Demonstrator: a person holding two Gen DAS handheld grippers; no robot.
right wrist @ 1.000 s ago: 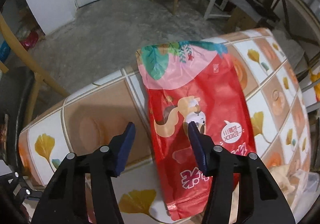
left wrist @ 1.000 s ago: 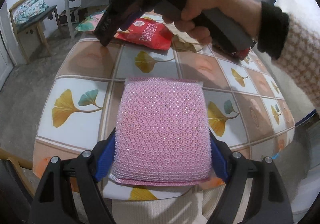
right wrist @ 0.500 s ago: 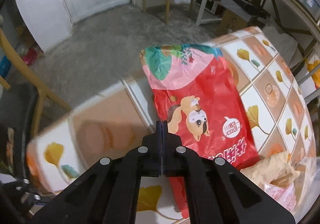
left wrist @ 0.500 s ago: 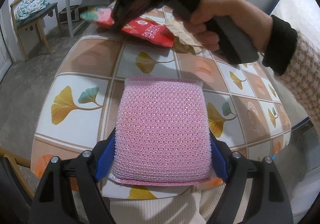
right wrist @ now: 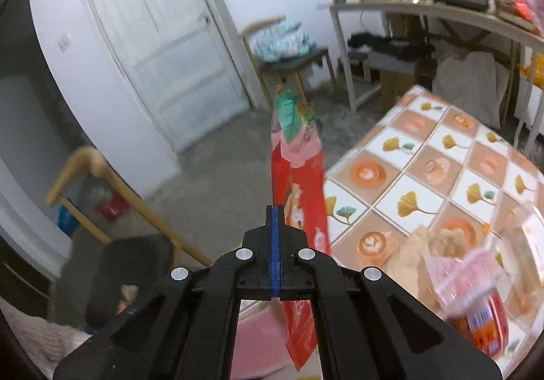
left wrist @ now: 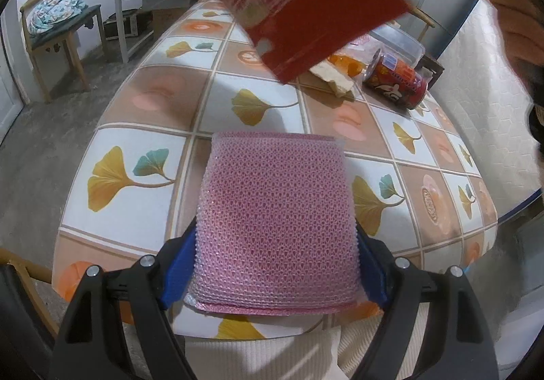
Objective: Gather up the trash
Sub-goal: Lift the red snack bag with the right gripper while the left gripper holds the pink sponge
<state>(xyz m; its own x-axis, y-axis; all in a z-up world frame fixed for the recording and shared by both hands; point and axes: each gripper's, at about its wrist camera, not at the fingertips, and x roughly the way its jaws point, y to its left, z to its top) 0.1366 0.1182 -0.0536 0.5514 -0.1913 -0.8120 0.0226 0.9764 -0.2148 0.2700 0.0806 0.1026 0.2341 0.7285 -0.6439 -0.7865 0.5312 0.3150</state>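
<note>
Your left tongs (left wrist: 275,264) stand wide, clamped on the sides of a pink mesh pouch (left wrist: 277,223) at six o'clock, held just over the desk (left wrist: 153,98). Your right tongs (right wrist: 275,220) are pinched tight on the red snack bag (right wrist: 295,183), which hangs edge-on clear of the desk; in the left view it sits blurred at twelve o'clock. You are mid-carry with this piece. Next, I judge, bring it to wherever trash goes; the pouch mouth isn't visible. A drink can (left wrist: 396,81) and crumpled paper (left wrist: 335,75) wait at two o'clock.
</note>
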